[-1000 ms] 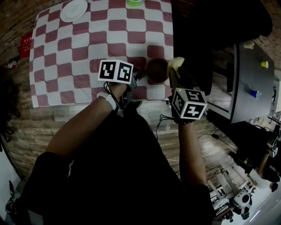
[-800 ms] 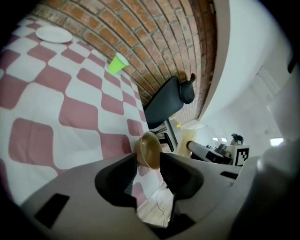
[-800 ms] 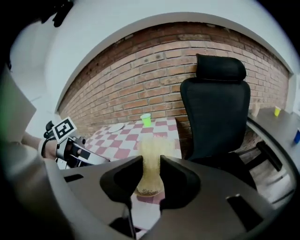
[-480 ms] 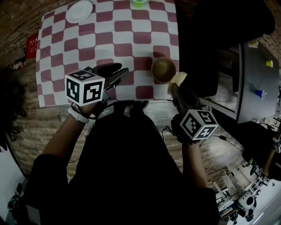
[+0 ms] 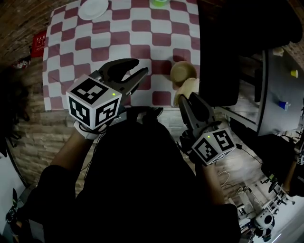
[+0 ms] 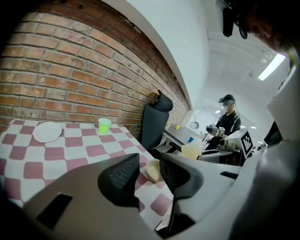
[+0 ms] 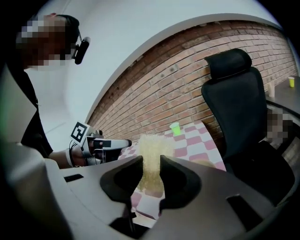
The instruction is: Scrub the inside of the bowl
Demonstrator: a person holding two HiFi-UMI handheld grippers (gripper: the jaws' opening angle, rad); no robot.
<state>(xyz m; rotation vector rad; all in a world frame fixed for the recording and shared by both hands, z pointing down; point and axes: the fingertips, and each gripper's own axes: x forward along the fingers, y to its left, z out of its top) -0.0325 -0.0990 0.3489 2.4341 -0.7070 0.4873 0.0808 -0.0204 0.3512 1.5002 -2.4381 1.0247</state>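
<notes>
The tan bowl (image 5: 183, 71) stands upright near the right edge of the checked table (image 5: 95, 47), with nothing holding it. My left gripper (image 5: 141, 66) hovers open and empty to its left, raised above the cloth. In the left gripper view the bowl (image 6: 152, 169) shows in the gap between the jaws, further off. My right gripper (image 5: 186, 98) is shut on a pale yellow sponge (image 5: 186, 88), just on the near side of the bowl. The sponge (image 7: 151, 161) stands up between the jaws of the right gripper (image 7: 151, 177) in its own view, and the bowl's rim (image 7: 206, 162) peeks out to the right.
A white plate (image 5: 94, 8) and a green cup (image 5: 159, 2) sit at the table's far side. A black office chair (image 5: 237, 42) stands close to the right of the table. Beyond it is a grey desk (image 5: 280, 85) with small cups.
My left gripper has left the bowl's left rim, drawn back to the left and risen, with its jaws open. The right gripper keeps the sponge and has pulled slightly back from the bowl.
</notes>
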